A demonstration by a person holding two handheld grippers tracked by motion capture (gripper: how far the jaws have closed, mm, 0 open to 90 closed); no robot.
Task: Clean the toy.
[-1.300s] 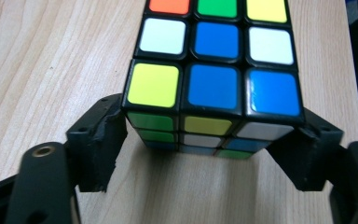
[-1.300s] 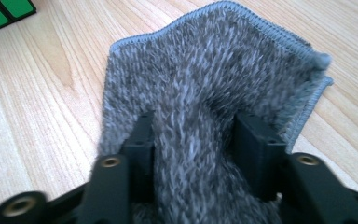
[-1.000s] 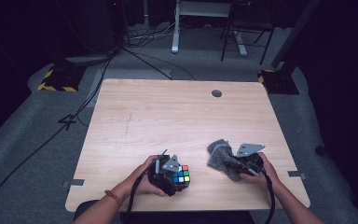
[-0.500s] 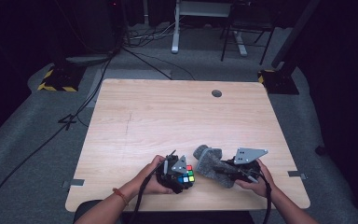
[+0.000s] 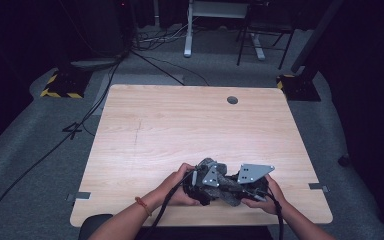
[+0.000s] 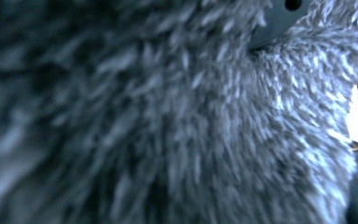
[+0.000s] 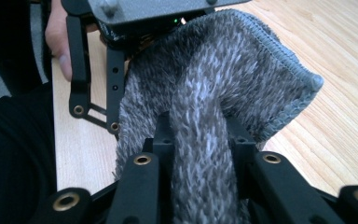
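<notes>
- Right gripper (image 7: 200, 135): jaws narrowly parted, clamped on a bunched fold of the grey cloth (image 7: 214, 79).
- Left gripper (image 5: 200, 181): jaws just closed fully; contents hidden under cloth.
- Cloth at the table's (image 5: 180, 125) near edge.

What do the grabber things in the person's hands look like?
Each gripper has black metal jaws with brass-coloured rivets and a grey three-cornered plate on top: the left gripper, the right gripper. Black cables trail back along the bare forearms. The left wrist wears an orange band.
</notes>
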